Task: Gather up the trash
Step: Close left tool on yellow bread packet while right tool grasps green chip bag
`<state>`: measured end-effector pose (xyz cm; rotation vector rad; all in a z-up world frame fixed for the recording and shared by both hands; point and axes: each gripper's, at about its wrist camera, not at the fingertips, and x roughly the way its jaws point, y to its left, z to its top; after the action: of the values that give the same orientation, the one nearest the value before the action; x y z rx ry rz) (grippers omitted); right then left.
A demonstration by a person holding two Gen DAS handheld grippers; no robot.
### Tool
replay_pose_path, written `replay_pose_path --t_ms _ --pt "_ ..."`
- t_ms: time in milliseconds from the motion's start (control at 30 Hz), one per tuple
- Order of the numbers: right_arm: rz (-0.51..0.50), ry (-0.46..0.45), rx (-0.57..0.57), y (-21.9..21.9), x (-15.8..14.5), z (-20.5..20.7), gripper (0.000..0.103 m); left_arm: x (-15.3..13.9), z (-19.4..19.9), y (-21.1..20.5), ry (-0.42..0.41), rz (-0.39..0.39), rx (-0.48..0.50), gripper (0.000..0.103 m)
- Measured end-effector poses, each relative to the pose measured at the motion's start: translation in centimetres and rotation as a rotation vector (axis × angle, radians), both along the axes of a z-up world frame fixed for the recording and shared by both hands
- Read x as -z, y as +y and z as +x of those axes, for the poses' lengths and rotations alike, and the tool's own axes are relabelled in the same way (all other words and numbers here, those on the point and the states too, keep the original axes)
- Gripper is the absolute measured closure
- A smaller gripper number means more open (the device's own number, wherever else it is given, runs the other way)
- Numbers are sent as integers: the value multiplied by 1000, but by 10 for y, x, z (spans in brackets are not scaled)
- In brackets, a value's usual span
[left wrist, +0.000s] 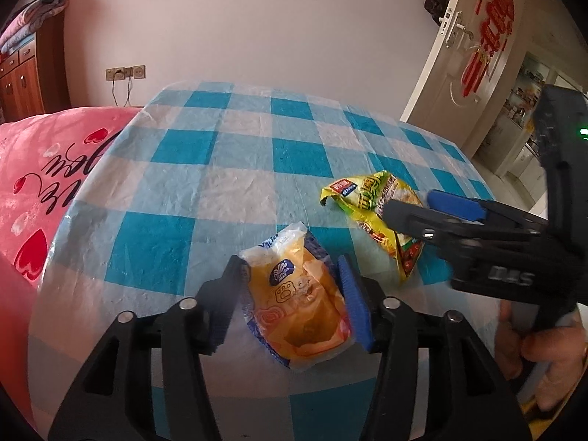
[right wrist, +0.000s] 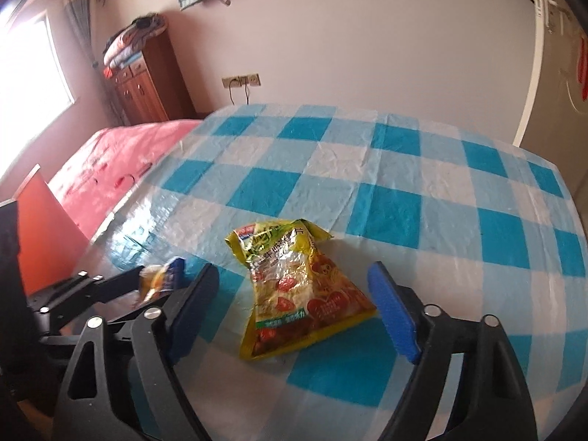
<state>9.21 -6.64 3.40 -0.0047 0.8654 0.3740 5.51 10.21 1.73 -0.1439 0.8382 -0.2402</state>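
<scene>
Blue-and-white checked plastic covers the desk in a bedroom, with a pink bed just beside it and a white door standing ajar behind.

Your left tool has its two fingers either side of the orange snack wrapper, the blue pad against the wrapper's right edge and the black finger at its left, so it reads as a grip on the wrapper at a narrow setting. You hold it low and tilted toward the desk, probably so the flat, limp pack can be pinched across its width.

Your right tool stands wide, one finger on each side of the yellow noodle packet and neither pad touching it; the spread looks chosen to clear the crumpled packet before closing. Your hand shows on its grip in the left view.

Both pieces of trash lie near the desk's near edge, close together. The orange wrapper is clear-edged, creased, printed with a blue badge and a paw mark. The yellow packet is torn open at the top, wrinkled and glossy, with red and green printing.
</scene>
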Motion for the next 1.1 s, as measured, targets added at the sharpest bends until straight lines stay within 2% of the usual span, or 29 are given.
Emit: replay_pose_path --t_ms 67,133,300,500,633,867,1100 --pt "-19 13 6 0 7 6 26 1 0 2 7 -11 2 40" --pt "-16 28 15 -2 14 10 28 2 0 2 9 -16 1 39" --pt "-11 13 -4 -1 14 9 29 2 1 -5 11 19 18 31" --pt "-32 6 -13 2 14 5 42 3 0 -14 14 84 14 30" --pt "-26 0 -9 0 13 -1 49 3 0 -20 12 146 -3 42" --pt "-10 -5 -6 -4 12 -20 54 2 -6 -21 -1 128 9 55" --pt "15 -6 18 -10 8 -44 55 -2 -19 -30 -22 114 46 62"
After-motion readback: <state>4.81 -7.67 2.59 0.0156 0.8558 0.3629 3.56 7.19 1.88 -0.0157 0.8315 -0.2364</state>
